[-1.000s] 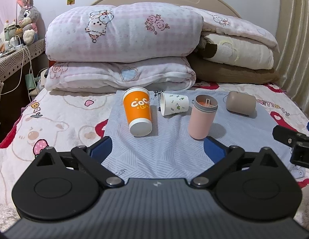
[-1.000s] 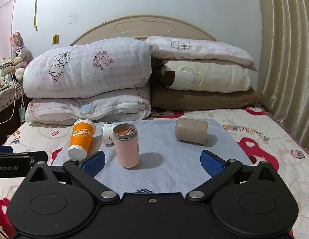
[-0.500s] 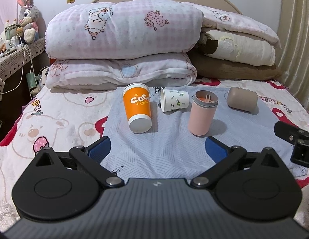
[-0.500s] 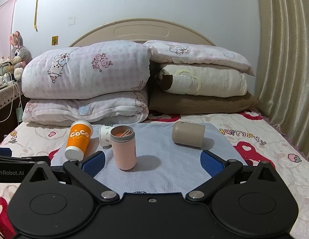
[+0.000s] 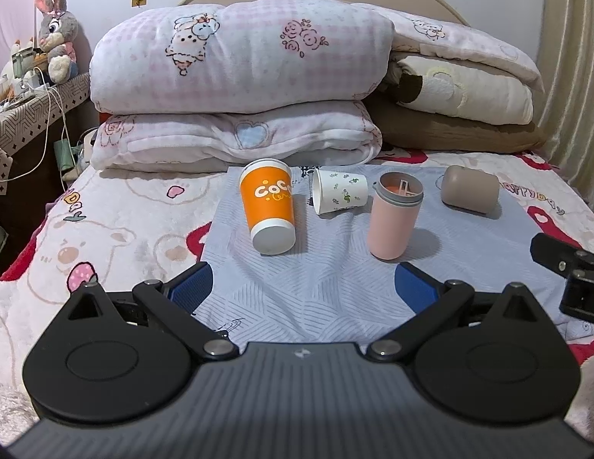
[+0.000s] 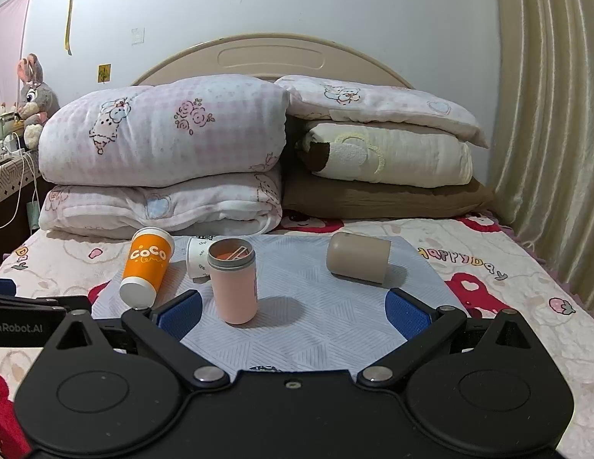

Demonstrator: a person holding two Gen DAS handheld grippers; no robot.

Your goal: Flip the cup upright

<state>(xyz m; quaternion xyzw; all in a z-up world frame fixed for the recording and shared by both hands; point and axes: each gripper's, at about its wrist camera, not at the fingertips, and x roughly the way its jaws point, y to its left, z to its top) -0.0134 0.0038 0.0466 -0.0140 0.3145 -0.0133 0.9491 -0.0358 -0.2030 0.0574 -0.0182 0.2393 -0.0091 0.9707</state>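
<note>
On a grey-blue cloth (image 5: 316, 283) on the bed lie an orange "CoCo" cup (image 5: 268, 204) on its side, base toward me, a small white leaf-print cup (image 5: 340, 196) on its side, and a tan cup (image 5: 470, 194) on its side. A pink cup (image 5: 393, 220) stands upright. They also show in the right wrist view: orange cup (image 6: 146, 266), white cup (image 6: 197, 262), pink cup (image 6: 235, 281), tan cup (image 6: 358, 262). My left gripper (image 5: 302, 287) is open and empty, short of the cups. My right gripper (image 6: 293, 311) is open and empty, short of the pink cup.
Stacked pillows and quilts (image 5: 235, 88) stand behind the cloth against the headboard. A side table with a plush rabbit (image 5: 56, 46) and cables is at the left. Curtains (image 6: 545, 153) hang at the right. The right gripper shows in the left wrist view (image 5: 572, 271).
Both grippers have tilted or drawn back slightly, so the cups sit a little lower and farther in view. The cups have not moved.
</note>
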